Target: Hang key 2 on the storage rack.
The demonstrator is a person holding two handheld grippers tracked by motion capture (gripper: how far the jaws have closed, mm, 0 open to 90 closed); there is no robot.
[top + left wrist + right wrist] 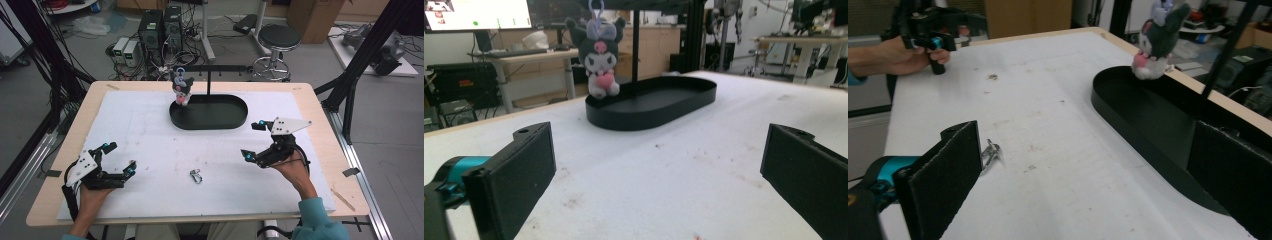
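A white mat (150, 145) covers the wooden tabletop (320, 130); a metal clip (196, 176) lies near its front edge, between the wide-open left gripper (118, 157) and wide-open right gripper (254, 141). Computers (160, 27) sit on the floor beyond.

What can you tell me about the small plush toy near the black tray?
The plush toy is a small dark doll with pointed ears, a white face, a pink mark on its forehead and a pink heart at its chest. It looks soft and fuzzy. A purple loop rises from its head toward the rack's bar. It is upright at the left end of the black tray, at its rim. No tool touches it.
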